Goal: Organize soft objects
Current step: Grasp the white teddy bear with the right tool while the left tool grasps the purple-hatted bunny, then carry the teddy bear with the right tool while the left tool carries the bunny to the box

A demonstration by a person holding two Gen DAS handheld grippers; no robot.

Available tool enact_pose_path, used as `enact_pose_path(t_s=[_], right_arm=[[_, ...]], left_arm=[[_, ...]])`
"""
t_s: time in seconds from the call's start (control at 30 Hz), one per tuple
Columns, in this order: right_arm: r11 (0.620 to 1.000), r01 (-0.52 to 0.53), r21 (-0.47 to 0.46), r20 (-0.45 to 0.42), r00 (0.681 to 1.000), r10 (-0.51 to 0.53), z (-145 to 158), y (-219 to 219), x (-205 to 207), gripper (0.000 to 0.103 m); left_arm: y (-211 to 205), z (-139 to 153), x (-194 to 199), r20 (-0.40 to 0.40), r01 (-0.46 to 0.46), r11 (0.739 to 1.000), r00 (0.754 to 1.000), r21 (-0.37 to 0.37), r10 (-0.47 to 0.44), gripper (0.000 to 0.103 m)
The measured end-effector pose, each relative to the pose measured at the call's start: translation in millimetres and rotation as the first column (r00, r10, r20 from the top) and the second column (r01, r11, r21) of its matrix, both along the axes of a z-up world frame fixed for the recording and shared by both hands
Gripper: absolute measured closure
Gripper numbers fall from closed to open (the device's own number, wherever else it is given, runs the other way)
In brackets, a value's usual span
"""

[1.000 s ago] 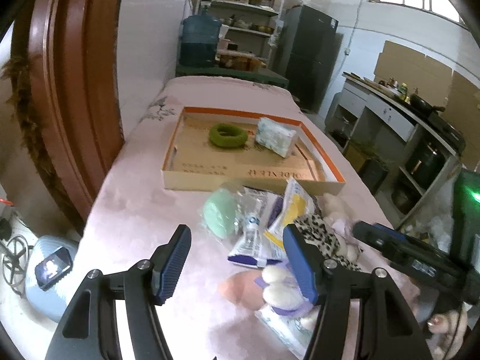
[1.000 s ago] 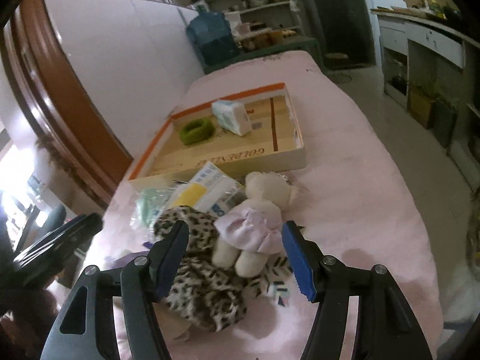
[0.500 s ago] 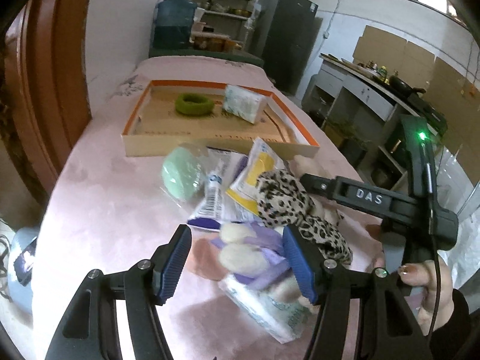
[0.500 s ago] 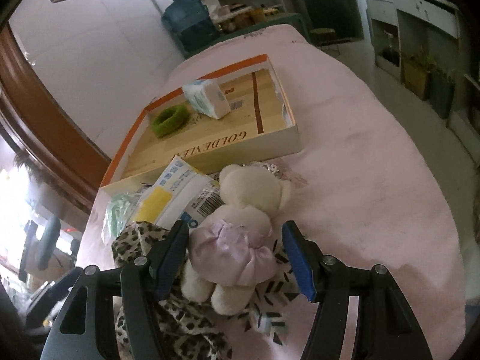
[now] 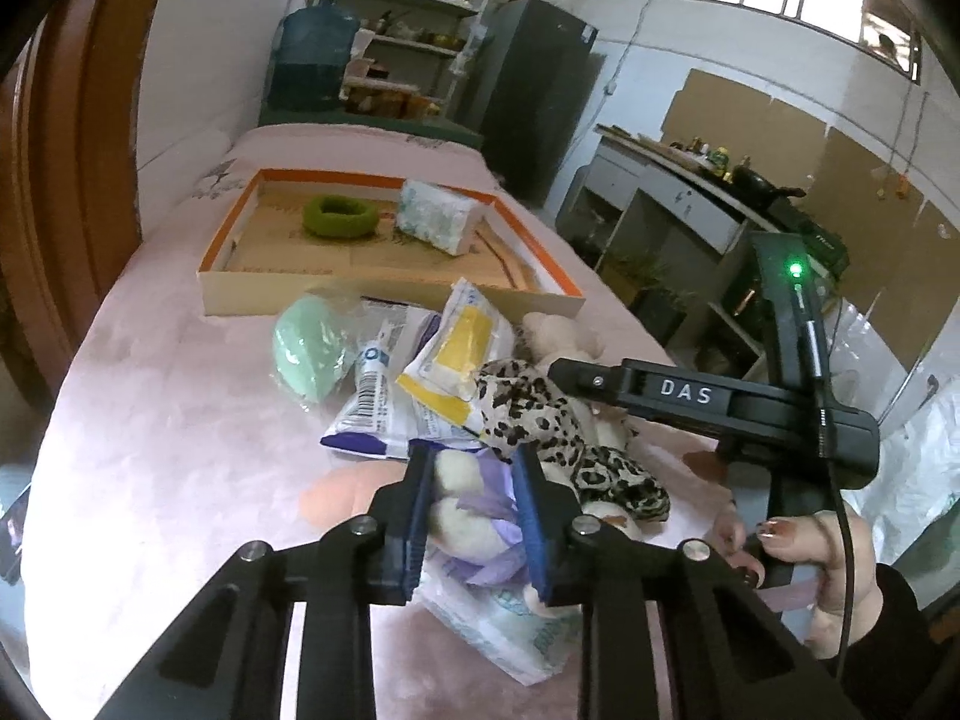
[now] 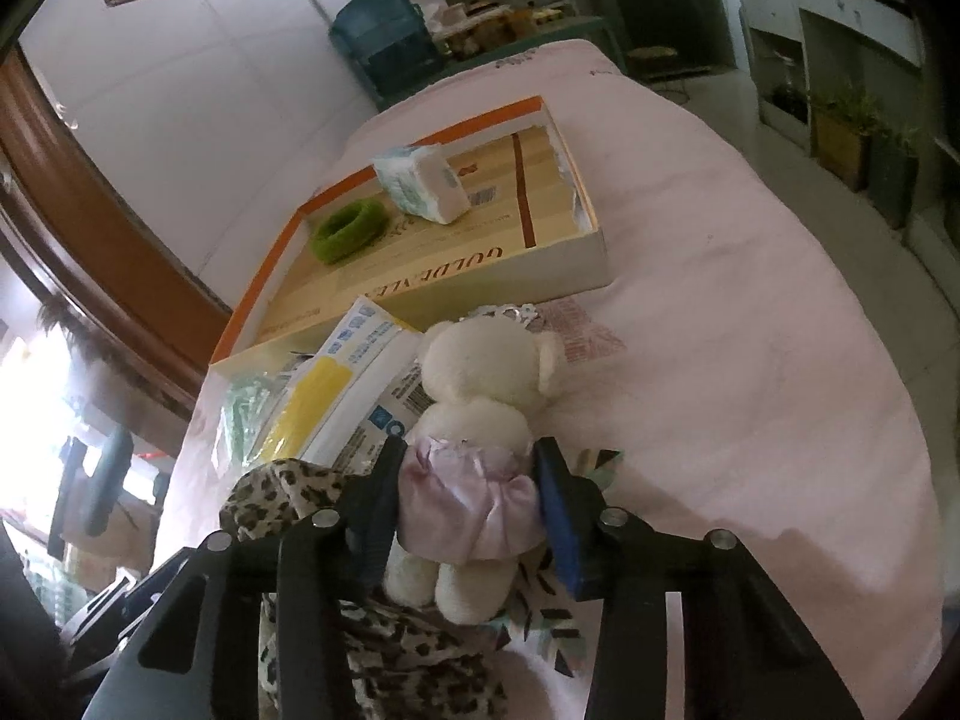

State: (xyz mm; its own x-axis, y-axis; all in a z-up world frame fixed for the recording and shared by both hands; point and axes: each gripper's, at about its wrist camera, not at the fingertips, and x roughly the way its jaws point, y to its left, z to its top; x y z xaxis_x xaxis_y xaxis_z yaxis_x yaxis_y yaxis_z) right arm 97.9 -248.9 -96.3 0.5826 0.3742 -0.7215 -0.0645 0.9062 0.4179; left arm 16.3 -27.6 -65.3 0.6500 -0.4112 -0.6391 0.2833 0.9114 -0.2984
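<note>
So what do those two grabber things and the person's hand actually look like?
Each is a black frame with silver bolts, ending in two jaws lined with ribbed blue pads. In the left wrist view the left gripper fills the foreground. Beyond it the right gripper bears white letters "DAS", a green light and a thin black cable. The hand has dark polished nails and a black sleeve.

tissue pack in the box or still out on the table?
In. The tissue pack lies inside the box, beside the green ring.

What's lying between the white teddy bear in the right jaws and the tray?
In the right wrist view, a yellow-and-white packet and a small silvery lace piece lie between the bear and the tray.
</note>
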Motion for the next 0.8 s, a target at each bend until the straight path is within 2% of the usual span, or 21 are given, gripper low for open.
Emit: enact_pose_path(t_s=[0.33, 0.53, 0.8], right_arm=[[1.0, 0.0, -0.016, 0.049, 0.999, 0.001, 14, -1, -9, 0.062], [1.0, 0.001, -0.023, 0.076, 0.997, 0.001, 24, -1, -13, 0.062], [1.0, 0.012, -0.025, 0.09, 0.996, -0.009, 28, -4, -16, 0.062]], left_arm=[[3, 10, -4, 0.056, 0.021, 1.0, 0.998, -0.016, -0.02, 0.087], [5, 14, -5, 0.083, 0.031, 0.999, 0.996, -0.019, -0.029, 0.089], [20, 22, -3, 0.113, -0.008, 1.0, 0.993, -0.021, 0.01, 0.09]])
